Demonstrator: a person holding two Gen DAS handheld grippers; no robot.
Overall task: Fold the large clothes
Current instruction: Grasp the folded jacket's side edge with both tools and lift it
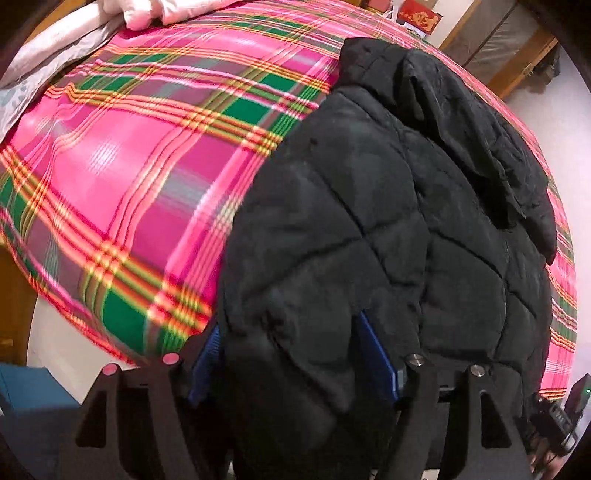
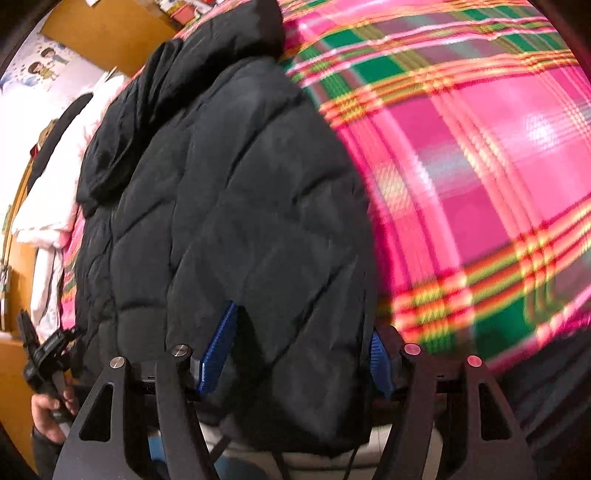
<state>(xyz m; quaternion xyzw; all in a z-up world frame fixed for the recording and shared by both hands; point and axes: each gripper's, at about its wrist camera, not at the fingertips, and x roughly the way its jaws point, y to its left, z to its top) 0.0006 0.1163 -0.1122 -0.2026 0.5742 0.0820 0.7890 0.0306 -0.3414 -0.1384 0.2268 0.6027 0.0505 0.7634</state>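
Observation:
A black quilted puffer jacket (image 1: 388, 206) lies on a bed, its hood at the far end and its hem toward me. My left gripper (image 1: 295, 350) is shut on the jacket's hem, thick fabric bunched between its blue pads (image 1: 376, 354). My right gripper (image 2: 303, 350) is shut on the hem of the same jacket (image 2: 229, 206), fabric filling the gap between its blue pads (image 2: 218, 350). The right gripper also shows at the right edge of the left wrist view (image 1: 561, 417), and the left gripper at the left edge of the right wrist view (image 2: 44, 354).
A pink, green and orange plaid bedspread (image 1: 147, 177) covers the bed (image 2: 480, 166). Pale bedding (image 1: 74, 33) is piled at the head. White clothes (image 2: 51, 206) lie beside the jacket. Wooden furniture (image 1: 498, 48) stands beyond the bed.

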